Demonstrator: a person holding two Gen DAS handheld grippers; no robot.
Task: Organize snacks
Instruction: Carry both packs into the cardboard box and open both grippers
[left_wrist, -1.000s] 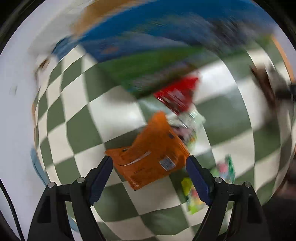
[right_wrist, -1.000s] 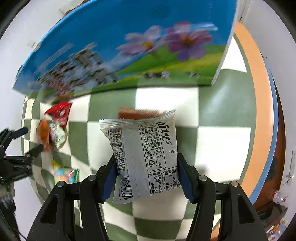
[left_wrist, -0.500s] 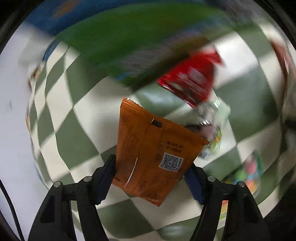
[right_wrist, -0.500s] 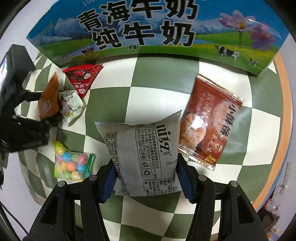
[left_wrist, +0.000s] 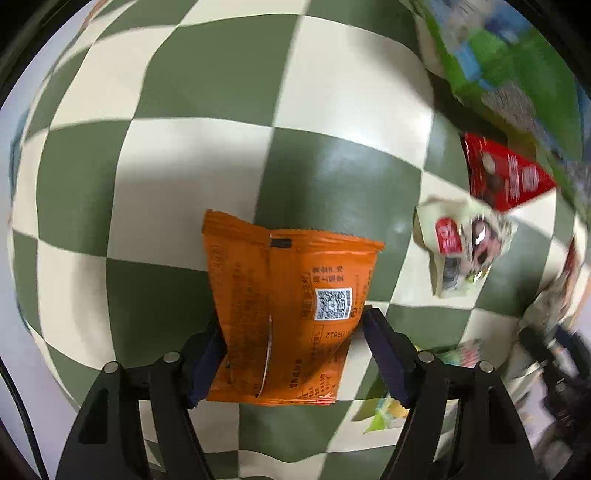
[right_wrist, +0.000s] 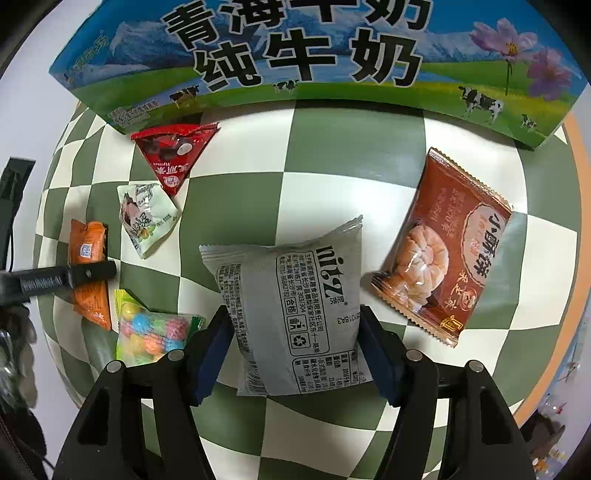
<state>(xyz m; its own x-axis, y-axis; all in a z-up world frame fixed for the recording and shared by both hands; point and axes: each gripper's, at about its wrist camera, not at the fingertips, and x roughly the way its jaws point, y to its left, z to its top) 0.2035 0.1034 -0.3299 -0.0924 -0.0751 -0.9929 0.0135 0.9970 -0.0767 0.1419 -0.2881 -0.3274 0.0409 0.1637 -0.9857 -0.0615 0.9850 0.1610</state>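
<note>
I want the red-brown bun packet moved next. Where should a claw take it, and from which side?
Grip the red-brown bun packet across its short width near the lower crimped end, coming from above: it lies flat and tilted, with bare checkered cloth around it.

My left gripper (left_wrist: 295, 354) clamps an orange snack packet (left_wrist: 291, 306) at frame centre, QR code facing me, above the green-and-cream checkered cloth (left_wrist: 166, 110). At right lie a pale green packet (left_wrist: 461, 251) and a red triangular packet (left_wrist: 506, 177).
</note>
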